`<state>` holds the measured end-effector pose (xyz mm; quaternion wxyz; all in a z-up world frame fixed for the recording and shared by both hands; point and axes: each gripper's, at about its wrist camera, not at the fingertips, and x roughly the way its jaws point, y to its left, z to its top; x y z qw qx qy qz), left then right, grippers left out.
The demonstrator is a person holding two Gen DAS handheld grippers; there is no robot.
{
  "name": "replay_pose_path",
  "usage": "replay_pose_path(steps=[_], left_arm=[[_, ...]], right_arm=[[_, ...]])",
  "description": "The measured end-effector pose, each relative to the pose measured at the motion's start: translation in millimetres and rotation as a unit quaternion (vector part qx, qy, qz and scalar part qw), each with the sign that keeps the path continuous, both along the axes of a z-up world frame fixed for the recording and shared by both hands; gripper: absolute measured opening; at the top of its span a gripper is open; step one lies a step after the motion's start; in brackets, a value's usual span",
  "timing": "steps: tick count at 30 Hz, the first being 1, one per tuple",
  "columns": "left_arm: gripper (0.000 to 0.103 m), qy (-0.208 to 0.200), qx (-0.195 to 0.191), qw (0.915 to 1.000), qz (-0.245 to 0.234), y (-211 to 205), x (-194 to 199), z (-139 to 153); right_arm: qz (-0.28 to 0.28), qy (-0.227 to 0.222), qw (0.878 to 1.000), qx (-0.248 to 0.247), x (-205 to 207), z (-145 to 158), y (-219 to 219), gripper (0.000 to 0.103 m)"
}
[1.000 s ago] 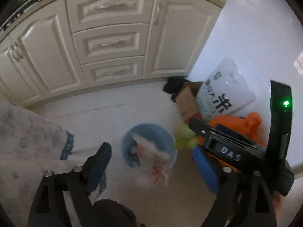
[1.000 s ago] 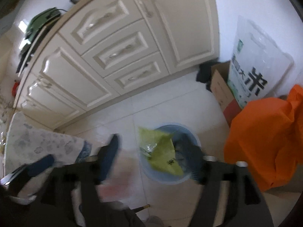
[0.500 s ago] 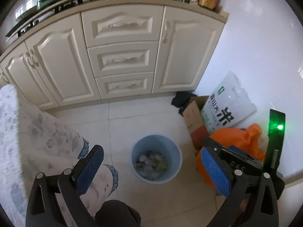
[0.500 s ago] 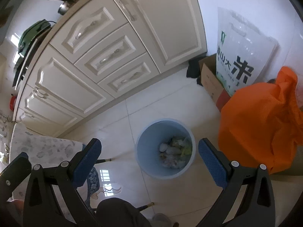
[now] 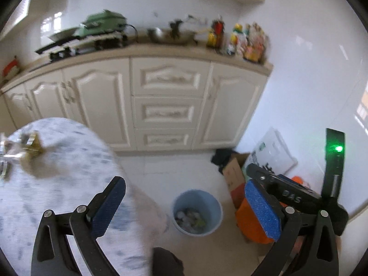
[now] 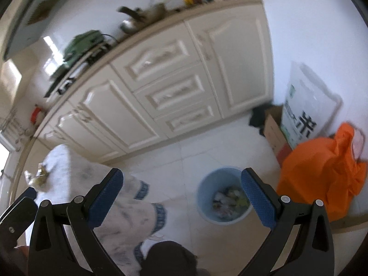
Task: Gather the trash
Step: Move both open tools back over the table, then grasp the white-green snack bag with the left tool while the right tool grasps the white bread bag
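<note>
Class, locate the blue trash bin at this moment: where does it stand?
The blue trash bin stands on the floor tiles, low and right of centre in both wrist views, between the cloth-covered table and the orange bag, before the cabinets.

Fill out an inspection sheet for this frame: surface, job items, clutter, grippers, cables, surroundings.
Surface: round table under a grey-patterned white cloth, blurred; pale tiled floor.
Job items: blue bin on the floor with mixed trash inside; crumpled wrappers on the table's far left.
Clutter: orange bag, cardboard box and white printed sack against the wall right of the bin.
Grippers: left gripper open, empty; right gripper open, empty.
Cables: dark cord beside the green appliance on the counter.
Surroundings: cream cabinets; bottles at the counter's right end.
</note>
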<state>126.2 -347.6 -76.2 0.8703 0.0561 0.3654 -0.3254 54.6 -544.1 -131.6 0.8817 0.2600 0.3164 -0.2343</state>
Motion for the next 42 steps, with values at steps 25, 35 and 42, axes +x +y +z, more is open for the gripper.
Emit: replay_pose_path(steps=[25, 35, 42], left_arm=[[0.102, -0.122, -0.046, 0.975, 0.18, 298, -110, 64], [0.102, -0.118, -0.011, 0.9633, 0.241, 335, -100, 37], [0.102, -0.083, 0.024, 0.9637, 0.253, 334, -38, 14]], right_arm=[[0.221, -0.055, 0.968, -0.109, 82, 84, 252, 0.103], [0.312, -0.03, 0.936, -0.159, 141, 60, 323, 0.103], [0.348, 0.009, 0.92, -0.181, 199, 24, 345, 0.103]])
